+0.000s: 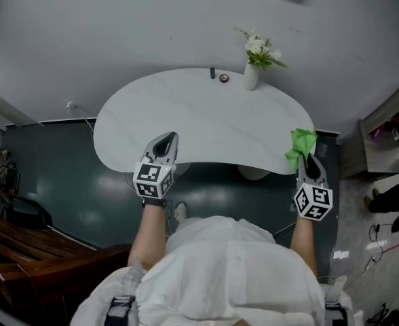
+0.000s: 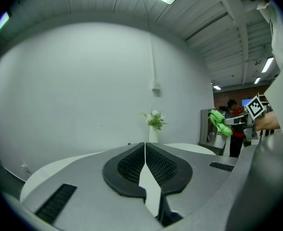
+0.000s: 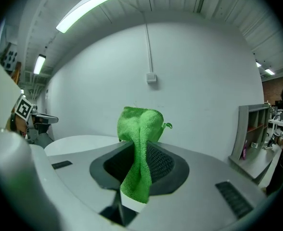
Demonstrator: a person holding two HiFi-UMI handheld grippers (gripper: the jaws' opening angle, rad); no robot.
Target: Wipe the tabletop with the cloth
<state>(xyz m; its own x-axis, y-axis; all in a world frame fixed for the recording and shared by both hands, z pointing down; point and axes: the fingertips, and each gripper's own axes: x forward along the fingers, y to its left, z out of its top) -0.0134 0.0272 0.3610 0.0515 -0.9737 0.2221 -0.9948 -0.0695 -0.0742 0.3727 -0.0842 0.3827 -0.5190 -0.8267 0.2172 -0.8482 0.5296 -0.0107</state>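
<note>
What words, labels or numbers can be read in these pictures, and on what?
No readable text anywhere.
The left gripper and right gripper: their cubes carry black-and-white square patterns, not letters or numbers.
The green fuzzy cloth: no label print visible.
The small white box on the wall: no print can be made out.
</note>
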